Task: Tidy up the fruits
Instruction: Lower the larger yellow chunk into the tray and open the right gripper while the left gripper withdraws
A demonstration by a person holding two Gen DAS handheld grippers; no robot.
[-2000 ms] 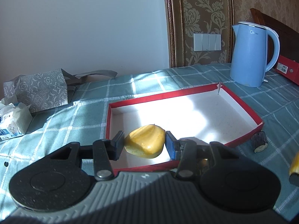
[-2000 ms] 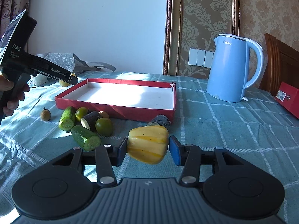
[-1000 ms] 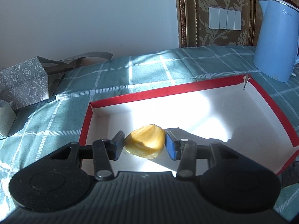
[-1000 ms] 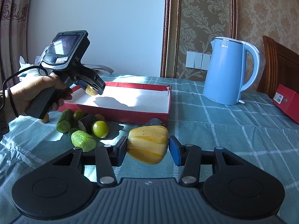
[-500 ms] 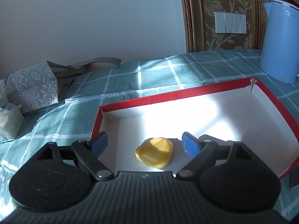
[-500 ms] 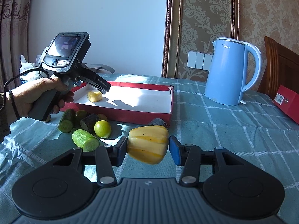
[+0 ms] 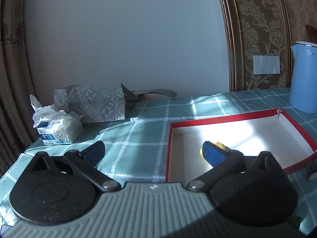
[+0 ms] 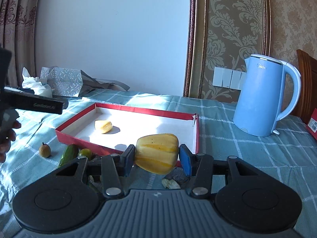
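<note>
Red-walled and white inside, the shallow box sits on the teal checked tablecloth. One small yellow fruit piece lies on the box floor near its left end, clear of the walls. In the left wrist view the same piece shows only partly behind the right-hand finger.

The left gripper has just been opening; its jaws stand spread wide, with nothing between them. It sits off to the left of the box, over the cloth.

The right gripper has its pads closed on a larger yellow striped fruit, held above the near wall of the box.

Outside the box, at its near left corner, lie a small brown fruit, a cucumber and a green round fruit. A dark lump rests under the right gripper.

A blue kettle stands to the right. A patterned bag and a tissue pack stand at the far left.
</note>
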